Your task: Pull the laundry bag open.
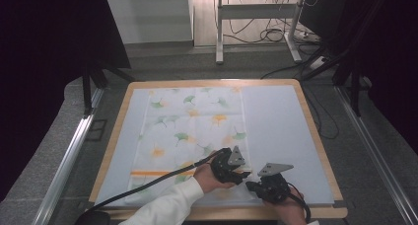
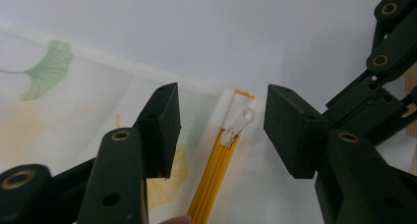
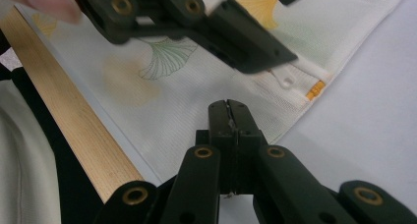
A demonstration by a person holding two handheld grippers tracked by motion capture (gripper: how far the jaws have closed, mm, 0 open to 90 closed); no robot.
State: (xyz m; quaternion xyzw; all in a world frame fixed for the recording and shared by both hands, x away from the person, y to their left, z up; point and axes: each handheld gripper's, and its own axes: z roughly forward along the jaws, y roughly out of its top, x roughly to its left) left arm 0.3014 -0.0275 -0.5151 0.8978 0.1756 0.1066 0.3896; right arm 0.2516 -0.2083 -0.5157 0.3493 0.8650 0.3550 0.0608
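White cloth (image 1: 192, 136) printed with ginkgo leaves lies flat on the table (image 1: 315, 136), its orange zipper (image 1: 153, 172) running across the near end. In the high view both grippers sit at the cloth's near right corner: left gripper (image 1: 235, 173) just over the zipper's end, right gripper (image 1: 252, 186) just beside it, toward the table's near edge. A white sleeve (image 1: 167, 205) leads to the left one.

From the left gripper view, its jaws stand apart, gripping nothing, with the white zipper pull (image 2: 241, 120) between them but untouched. To do this well, I judge the pads should close squarely on the pull tab alone, not on cloth.

From the right gripper view, the right gripper (image 3: 229, 106) is clenched, seemingly pinching the cloth's edge near the pull (image 3: 285, 79); holding that taut would steady the zipper.
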